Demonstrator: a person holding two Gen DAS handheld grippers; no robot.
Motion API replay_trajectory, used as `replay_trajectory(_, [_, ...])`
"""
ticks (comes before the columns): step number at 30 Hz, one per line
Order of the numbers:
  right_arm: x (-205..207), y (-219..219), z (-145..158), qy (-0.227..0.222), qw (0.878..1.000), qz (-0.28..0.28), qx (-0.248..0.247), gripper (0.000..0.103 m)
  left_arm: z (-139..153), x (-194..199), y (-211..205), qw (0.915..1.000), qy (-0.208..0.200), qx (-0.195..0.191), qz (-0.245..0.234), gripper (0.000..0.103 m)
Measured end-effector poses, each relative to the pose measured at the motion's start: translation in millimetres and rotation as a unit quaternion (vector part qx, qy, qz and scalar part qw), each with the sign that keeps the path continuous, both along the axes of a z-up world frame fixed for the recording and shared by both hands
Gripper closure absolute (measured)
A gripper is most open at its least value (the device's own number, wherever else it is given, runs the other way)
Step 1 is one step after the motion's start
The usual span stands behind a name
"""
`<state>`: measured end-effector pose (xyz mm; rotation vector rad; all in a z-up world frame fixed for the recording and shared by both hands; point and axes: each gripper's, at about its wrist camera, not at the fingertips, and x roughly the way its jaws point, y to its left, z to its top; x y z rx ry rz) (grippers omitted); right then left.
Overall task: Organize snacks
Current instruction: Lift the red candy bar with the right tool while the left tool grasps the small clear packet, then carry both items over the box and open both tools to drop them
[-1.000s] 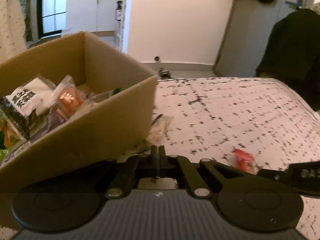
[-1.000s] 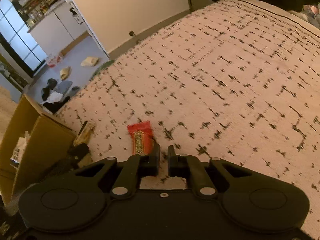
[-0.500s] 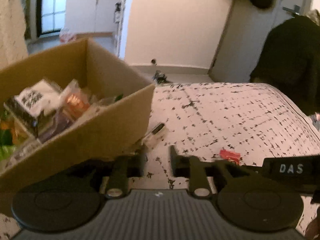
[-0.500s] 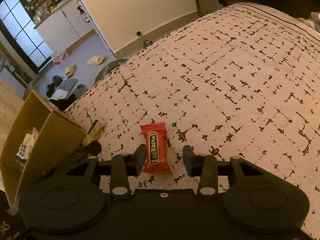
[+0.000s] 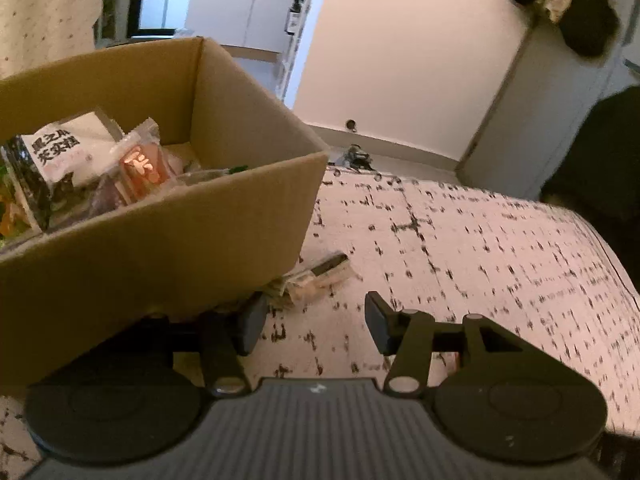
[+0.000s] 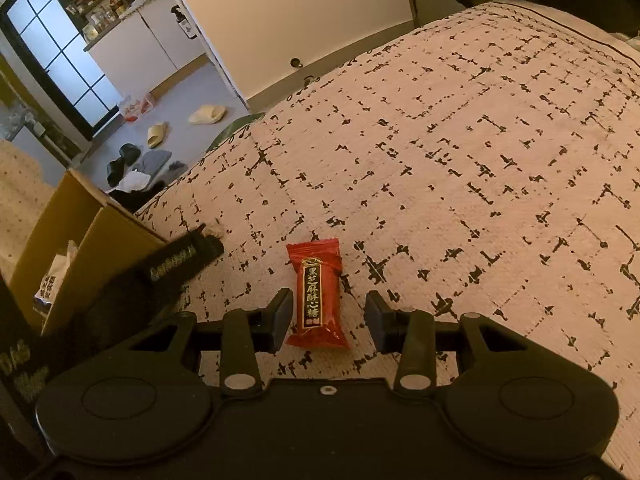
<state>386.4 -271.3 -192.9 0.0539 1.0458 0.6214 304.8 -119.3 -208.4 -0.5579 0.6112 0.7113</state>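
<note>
A red candy packet (image 6: pixel 318 296) lies flat on the pink patterned bedspread (image 6: pixel 480 140). My right gripper (image 6: pixel 328 316) is open around it; the left pad stands close beside the wrapper and the right pad is well apart. A cardboard box (image 5: pixel 160 240) with several snack packs inside fills the left of the left wrist view. A clear-wrapped snack (image 5: pixel 320 274) lies on the bedspread (image 5: pixel 480 248) at the box's near corner. Just short of it, my left gripper (image 5: pixel 316 320) has its jaws opening with nothing between them. It shows as a dark blurred shape (image 6: pixel 180 264) in the right wrist view, next to the box (image 6: pixel 100 240).
The bed's far edge drops to a grey floor with slippers (image 6: pixel 208 114) and dark clothes (image 6: pixel 124 164). A dark garment (image 5: pixel 592 176) lies at the bed's right end. A cream wall (image 5: pixel 400 60) and white cabinets stand beyond.
Both grippers went from shut to open. The red packet, earlier ahead of the right fingertips, now lies between them. The left view has swung, and the clear-wrapped snack sits nearer its jaws.
</note>
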Motion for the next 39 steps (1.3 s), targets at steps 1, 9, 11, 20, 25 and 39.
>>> replay_trajectory(1, [0, 0, 0, -0.001, 1.0, 0.001, 0.0, 0.062, 0, 2, 2, 1.0, -0.002, -0.001, 0.006, 0.051])
replay_trajectory(9, [2, 5, -1, -0.005, 1.0, 0.007, -0.006, 0.061, 1, 25, 17, 0.9988, -0.016, -0.031, 0.035, 0.045])
replay_trajectory(11, [3, 3, -2, -0.001, 1.0, 0.003, -0.001, 0.062, 1, 31, 17, 0.9987, -0.017, -0.036, 0.034, 0.04])
replay_trajectory(20, [1, 15, -1, -0.014, 1.0, -0.001, -0.019, 0.07, -1, 37, 21, 0.9992, -0.012, -0.037, 0.011, 0.038])
replay_trajectory(25, [-1, 24, 0, -0.017, 0.999, -0.001, -0.048, 0.083, -1, 33, 20, 0.9995, 0.006, -0.028, -0.009, 0.051])
replay_trajectory(39, [-19, 5, 38, -0.034, 0.996, -0.063, -0.053, 0.083, 30, 0, 6, 0.9982, 0.002, -0.025, -0.054, 0.055])
